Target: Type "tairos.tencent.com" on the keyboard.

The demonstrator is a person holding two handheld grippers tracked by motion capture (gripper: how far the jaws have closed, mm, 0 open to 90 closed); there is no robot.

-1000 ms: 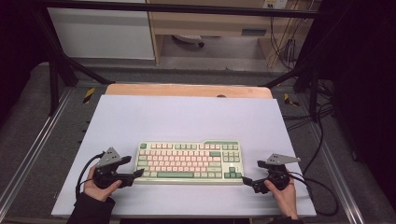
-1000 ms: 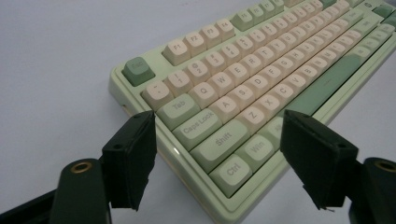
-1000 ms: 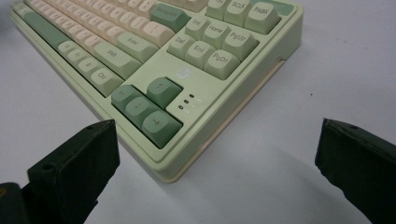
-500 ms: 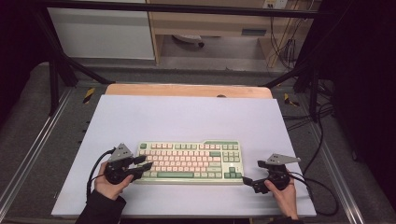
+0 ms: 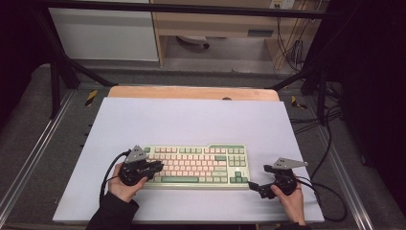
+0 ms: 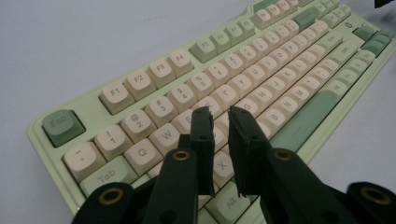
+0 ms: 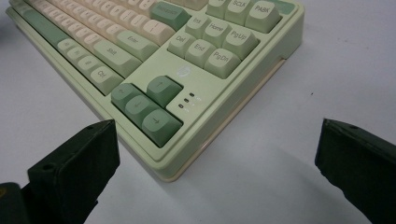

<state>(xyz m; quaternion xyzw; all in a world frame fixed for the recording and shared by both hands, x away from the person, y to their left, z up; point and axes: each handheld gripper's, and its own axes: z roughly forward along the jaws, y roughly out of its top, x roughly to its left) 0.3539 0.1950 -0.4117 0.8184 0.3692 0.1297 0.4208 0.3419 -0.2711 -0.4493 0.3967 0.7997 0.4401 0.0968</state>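
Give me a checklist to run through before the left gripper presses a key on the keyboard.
1. Left gripper over the letter keys: ok; its jaws have just been closing, with a narrow gap and nothing between them.
2. Tips touching a key: cannot tell.
3. Keyboard flat on the white table: ok.
4. Right gripper off the keys: ok, open beside the keyboard's right front corner.
5. Which key lies under the tips: cannot tell, the jaws hide it.
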